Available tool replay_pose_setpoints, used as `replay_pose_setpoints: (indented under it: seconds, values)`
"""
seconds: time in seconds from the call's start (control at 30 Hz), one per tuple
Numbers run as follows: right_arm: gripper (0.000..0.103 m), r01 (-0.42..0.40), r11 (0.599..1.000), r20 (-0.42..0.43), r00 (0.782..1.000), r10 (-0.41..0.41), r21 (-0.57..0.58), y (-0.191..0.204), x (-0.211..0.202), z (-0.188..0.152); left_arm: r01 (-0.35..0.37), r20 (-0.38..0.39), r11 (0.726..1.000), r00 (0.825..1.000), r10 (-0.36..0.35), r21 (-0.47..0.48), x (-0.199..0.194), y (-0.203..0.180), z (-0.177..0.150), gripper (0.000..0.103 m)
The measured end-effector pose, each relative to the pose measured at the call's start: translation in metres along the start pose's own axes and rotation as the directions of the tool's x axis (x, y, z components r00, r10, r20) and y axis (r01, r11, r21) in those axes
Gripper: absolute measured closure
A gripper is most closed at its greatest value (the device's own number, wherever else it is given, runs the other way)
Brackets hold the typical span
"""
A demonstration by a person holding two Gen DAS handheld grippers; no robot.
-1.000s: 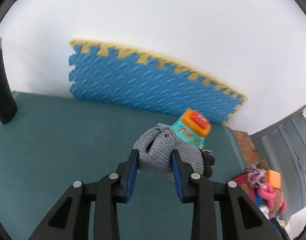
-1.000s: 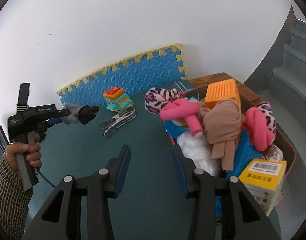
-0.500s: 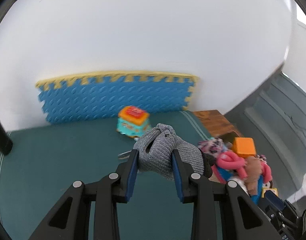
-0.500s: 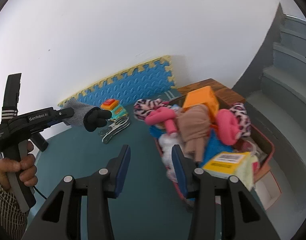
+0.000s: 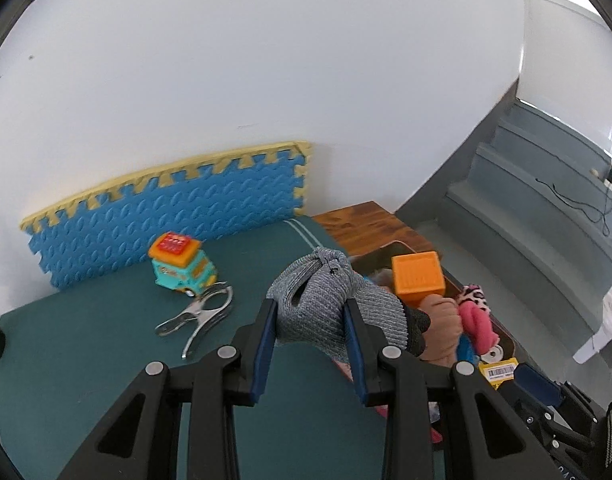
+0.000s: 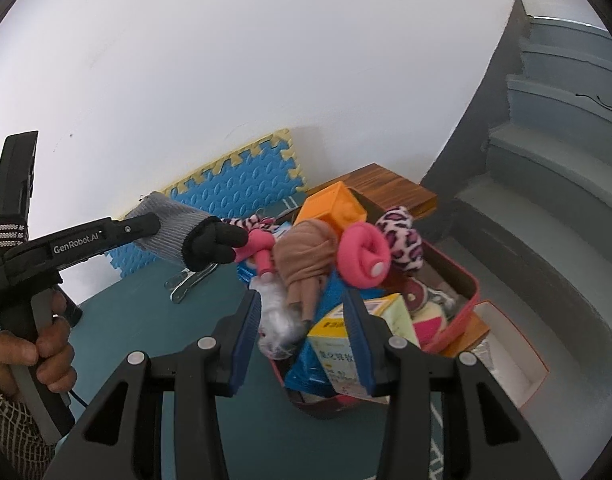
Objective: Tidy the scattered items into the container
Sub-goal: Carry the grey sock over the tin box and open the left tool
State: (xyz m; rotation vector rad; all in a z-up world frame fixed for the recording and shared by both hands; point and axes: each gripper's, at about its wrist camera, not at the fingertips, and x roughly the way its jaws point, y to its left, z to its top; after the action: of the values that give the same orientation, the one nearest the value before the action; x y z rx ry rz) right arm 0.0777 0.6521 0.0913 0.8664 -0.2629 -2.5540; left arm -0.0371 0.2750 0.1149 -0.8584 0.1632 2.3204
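Grey knit glove (image 5: 326,304) with black fingertips is clamped between the pads of the left hand-held gripper (image 5: 310,316), held in the air near the left edge of the container (image 6: 462,280), not over its middle. From the right wrist view the black fingertips (image 6: 214,246) hang free, just short of the heap.

Risks, as I judge them:
- Container is heaped above its rim — a glove let go onto the top could slide off onto the green worktop (image 5: 86,340).
- Loose glove fingers could snag the pink roll (image 6: 362,256) or the leopard-print fabric (image 6: 402,236) and drag something out.
- Orange block (image 6: 332,204) and tan cloth (image 6: 306,256) sit high on the pile; a nudge could topple them.
- Yellow box (image 6: 350,344) leans at the near edge, partly behind the right pads — looks easy to knock over the side.

Right hand-held gripper (image 6: 302,336) is parted with nothing between its pads, hovering just in front of the container's near edge.

Container contents: orange block, tan cloth, pink roll, leopard fabric, clear plastic bag (image 6: 274,316), yellow box, blue packaging — more below, hidden.

On the worktop outside it: toy van (image 5: 182,264) and metal clip (image 5: 198,316), side by side near the blue foam mat (image 5: 166,216).
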Motion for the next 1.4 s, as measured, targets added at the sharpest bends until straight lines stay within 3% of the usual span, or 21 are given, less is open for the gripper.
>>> replay_pose_setpoints:
  seconds: [0.63,0.83,1.07,1.27,1.33,1.4]
  values:
    - [0.057,0.026,0.998,0.038,0.999,-0.028,0.059,-0.029,-0.018,0.003,0.123,-0.048,0.992,0.991,-0.123,0.001,0.021,-0.034,0.013,0.069]
    - [0.057,0.028,0.998,0.035,0.999,-0.030,0.050,-0.028,-0.017,0.002,0.102,-0.038,0.994,0.994,-0.101,0.027,0.041,-0.046,0.024,0.069]
    - [0.057,0.027,0.998,0.028,0.999,-0.028,0.048,-0.028,-0.014,0.001,0.032,-0.092,0.995,0.995,-0.024,0.091,0.090,-0.053,0.018,0.069]
    - [0.057,0.032,0.998,0.020,0.999,-0.033,0.052,-0.030,-0.012,0.001,0.031,-0.083,0.993,0.996,-0.022,0.110,0.095,-0.055,0.018,0.068]
    - [0.056,0.032,0.998,0.021,0.999,-0.033,0.050,-0.028,-0.013,0.001,0.024,-0.084,0.995,0.996,-0.016,0.094,0.094,-0.051,0.020,0.054]
    - [0.057,0.031,0.999,0.025,0.999,-0.032,0.044,-0.026,-0.015,0.002,0.021,-0.067,0.998,0.998,-0.017,0.063,0.088,-0.043,0.022,0.031]
